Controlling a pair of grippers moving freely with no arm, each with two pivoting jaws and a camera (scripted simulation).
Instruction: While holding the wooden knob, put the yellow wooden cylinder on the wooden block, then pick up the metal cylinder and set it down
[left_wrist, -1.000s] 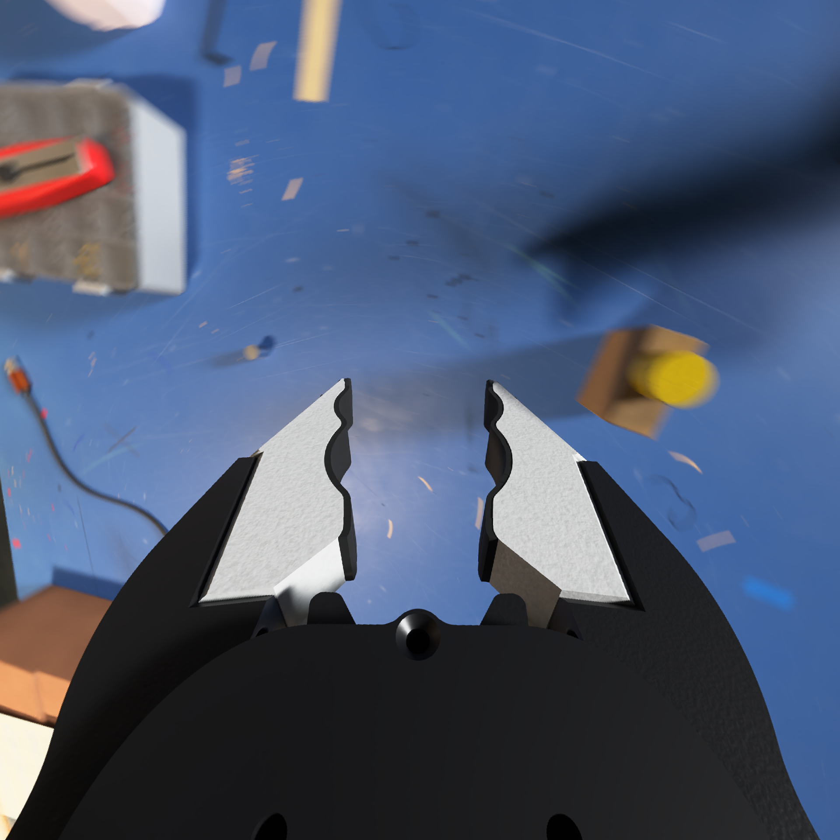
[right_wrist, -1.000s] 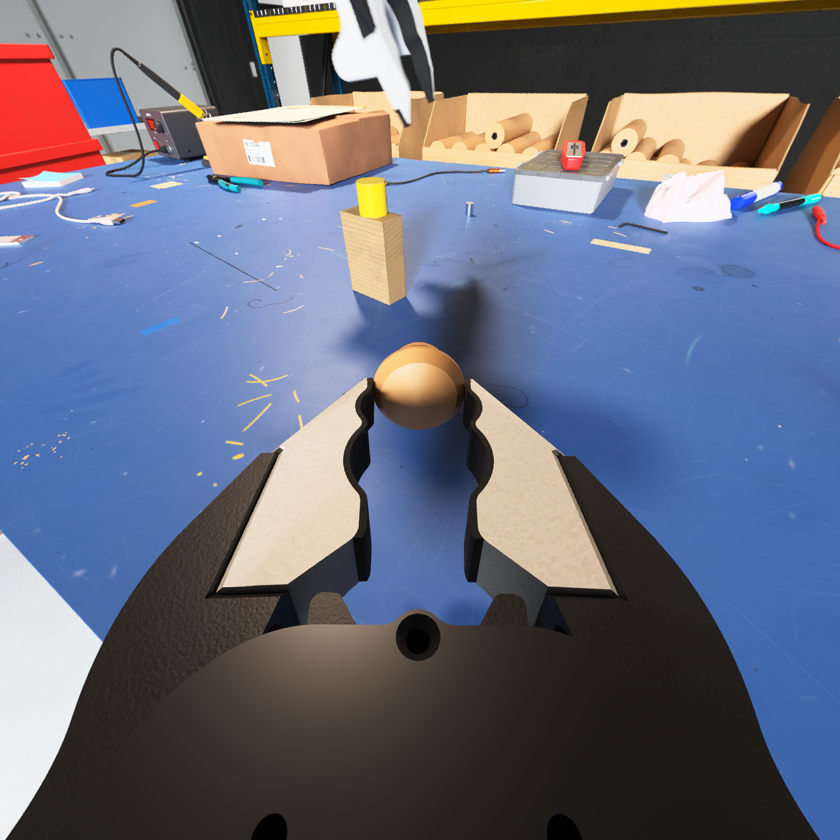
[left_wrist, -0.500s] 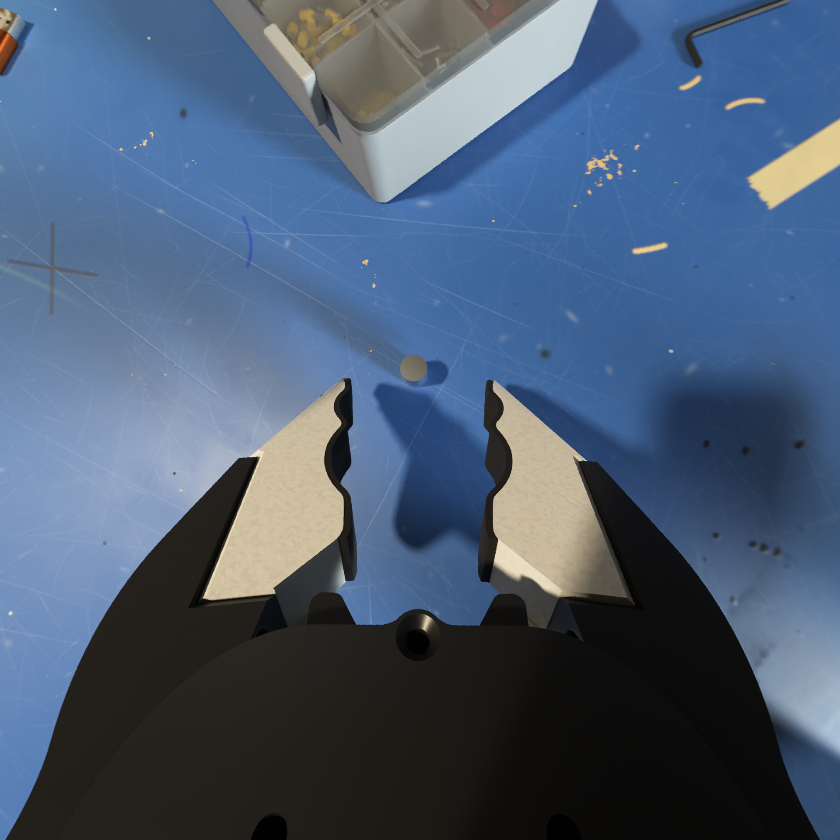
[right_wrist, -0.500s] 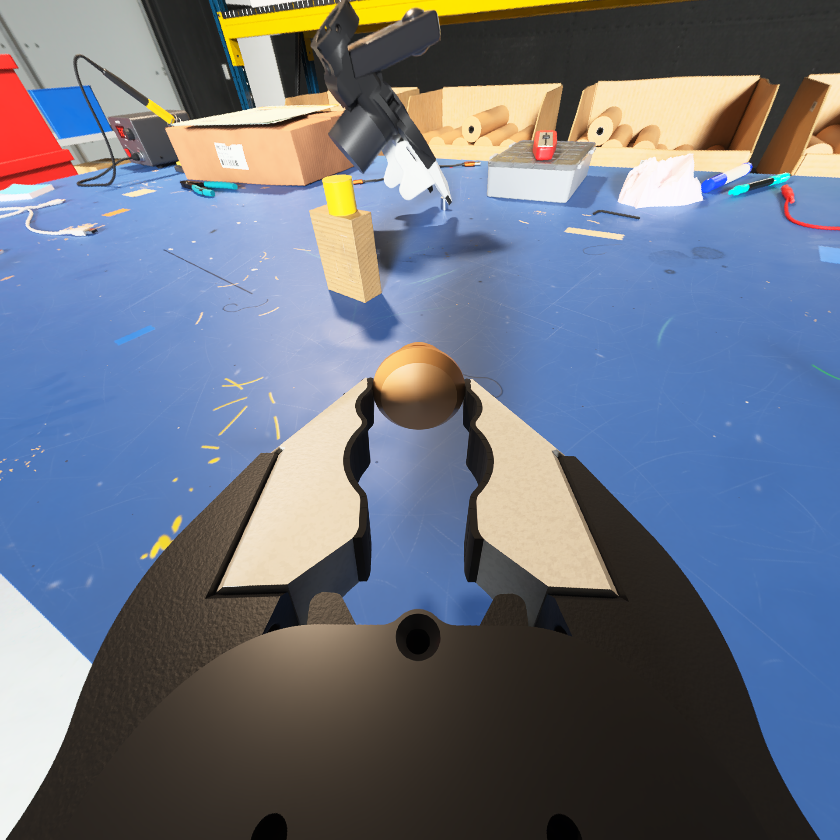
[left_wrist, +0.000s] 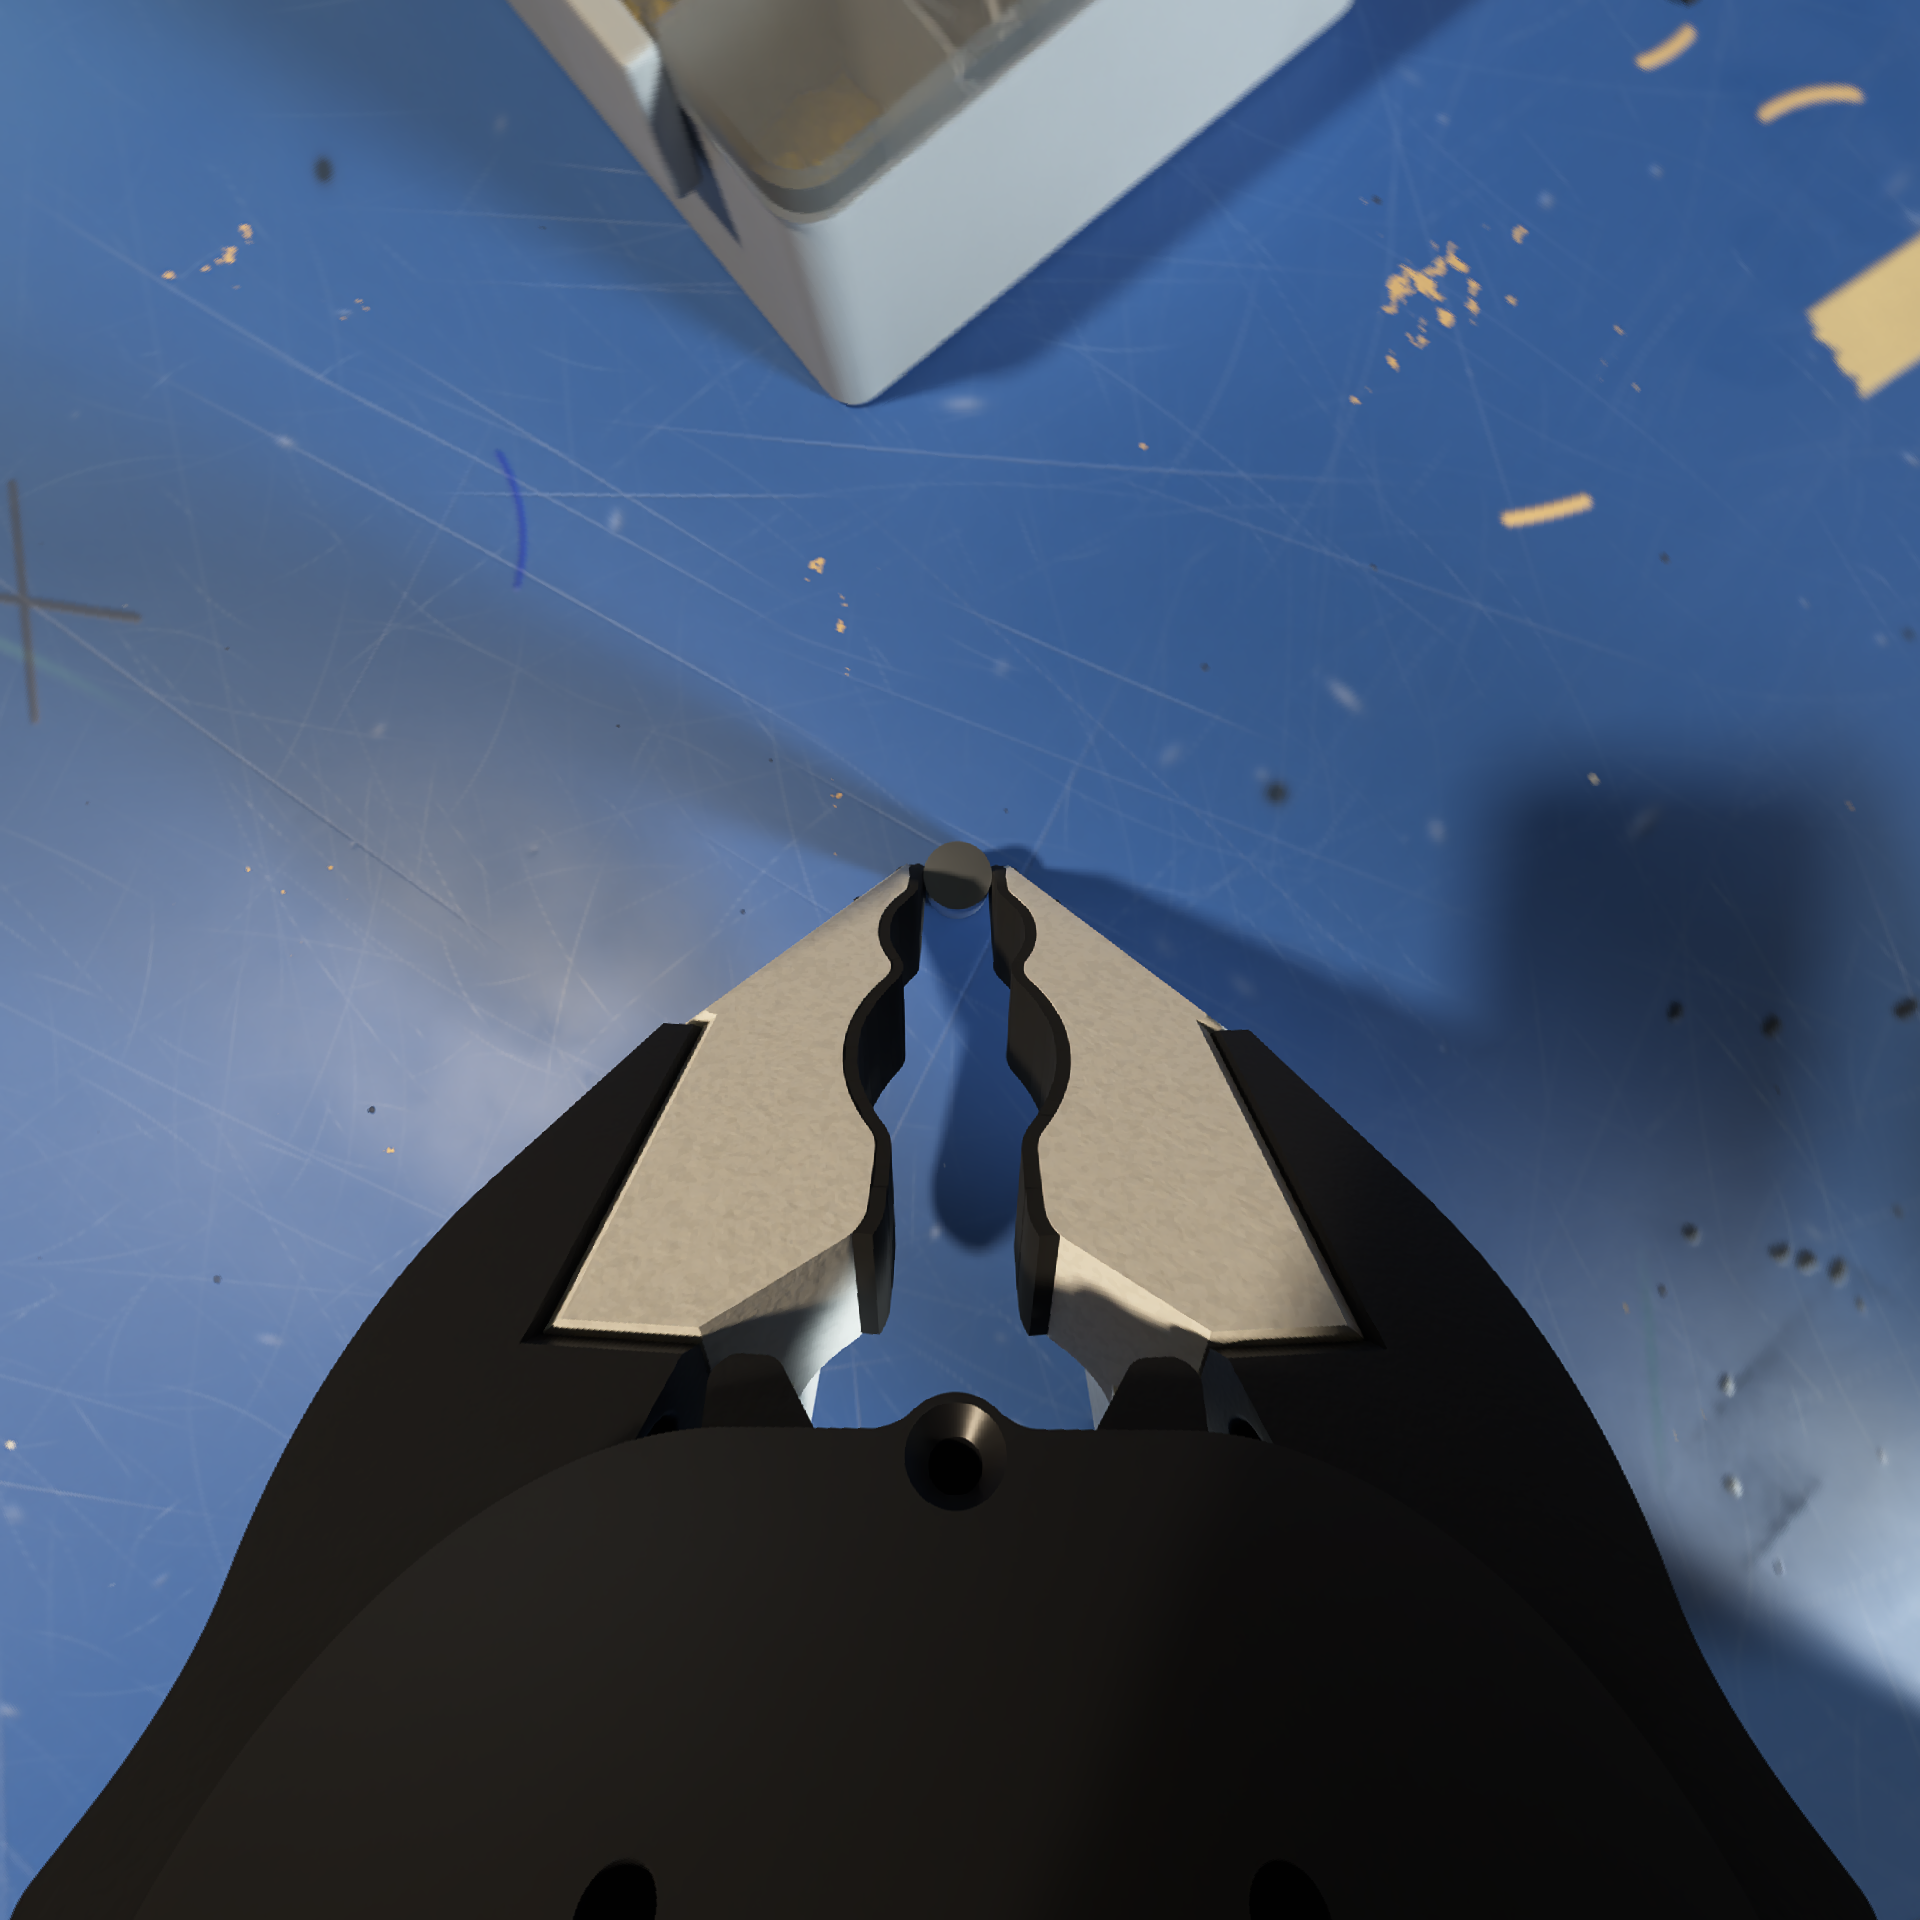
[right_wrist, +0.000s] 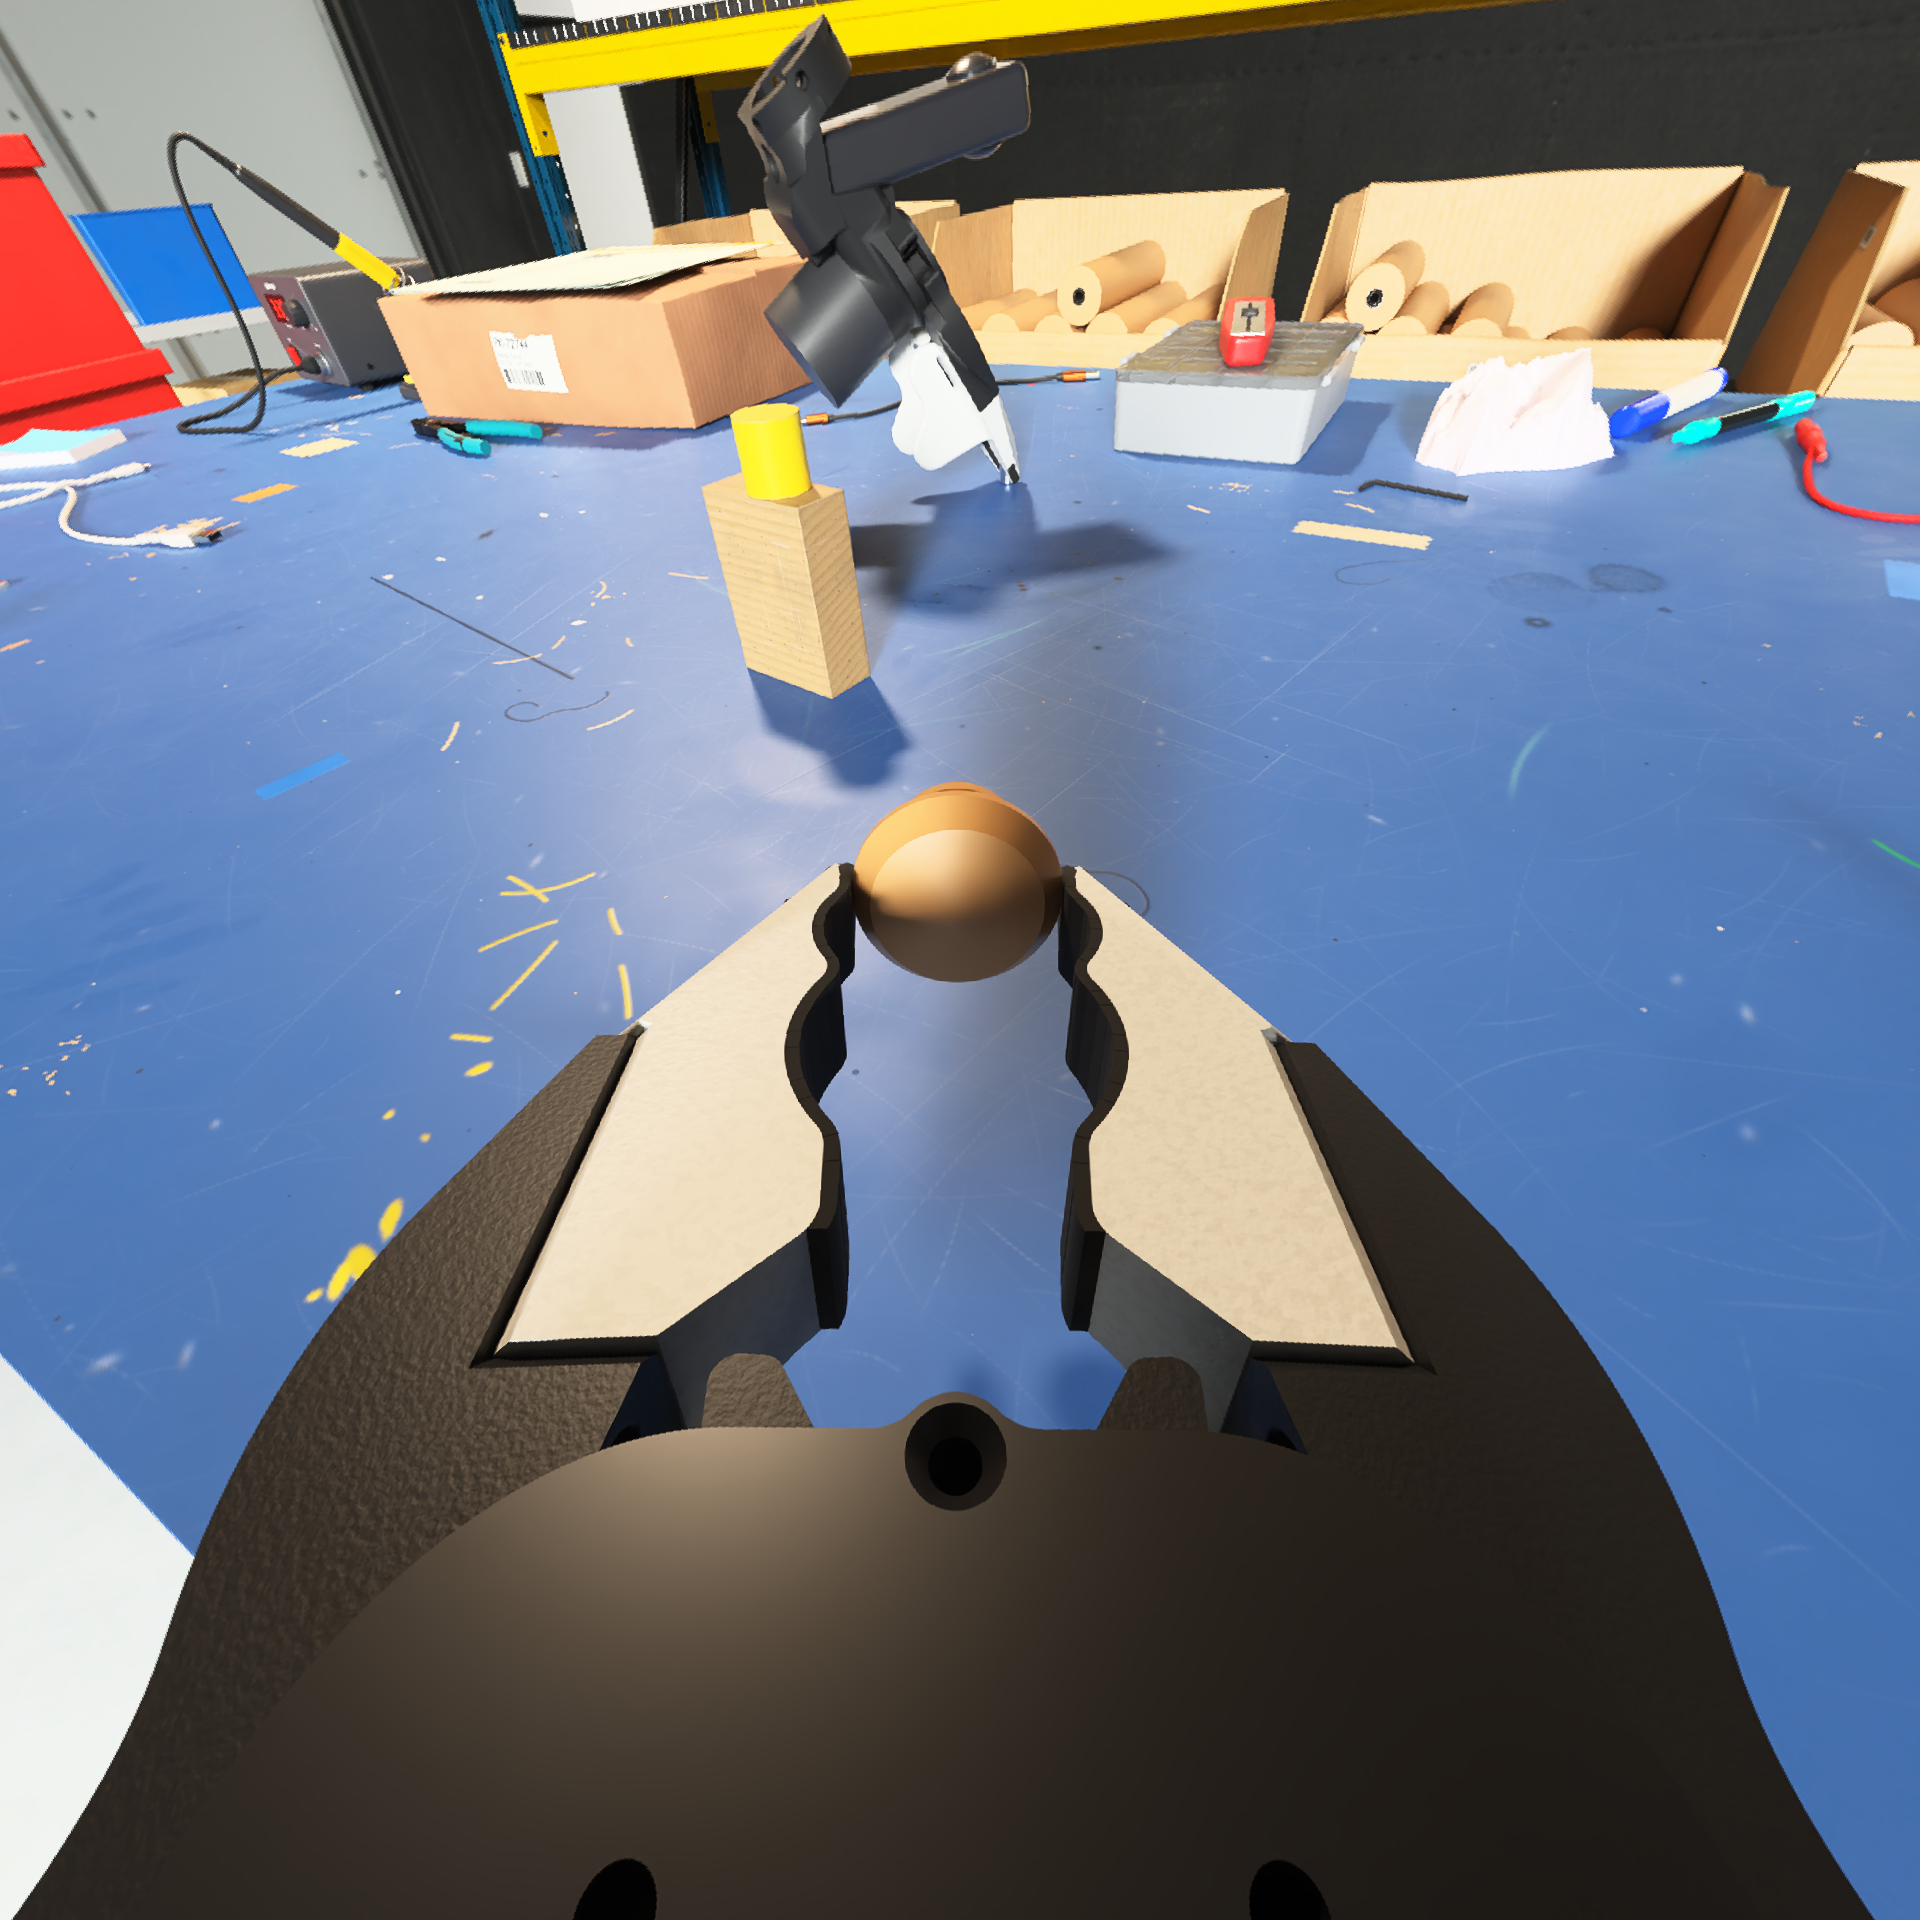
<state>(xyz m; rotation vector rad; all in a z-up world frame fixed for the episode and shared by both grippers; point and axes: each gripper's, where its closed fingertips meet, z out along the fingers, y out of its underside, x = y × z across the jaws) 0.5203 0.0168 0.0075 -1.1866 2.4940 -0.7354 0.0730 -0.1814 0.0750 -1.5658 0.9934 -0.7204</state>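
Left gripper (left_wrist: 956, 883), jaws narrowed onto the metal cylinder (left_wrist: 956, 871) at 12 o'clock of its fingertips on the blue table (left_wrist: 416, 727); right gripper (right_wrist: 956, 894) clamping the wooden knob (right_wrist: 956, 883); recommended handling: lift straight, pinch steady.

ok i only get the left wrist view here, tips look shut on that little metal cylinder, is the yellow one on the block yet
Observer: Yes. In the right wrist view the yellow wooden cylinder stands upright on top of the wooden block.
Operator: and the knob, is it held
Observer: The right gripper is shut on the wooden knob, which sits between its fingertips above the blue table.
Operator: how does my gripper look from there
Observer: The left gripper points steeply down, tips at the table just right of the block; the metal cylinder is too small to make out from that side.
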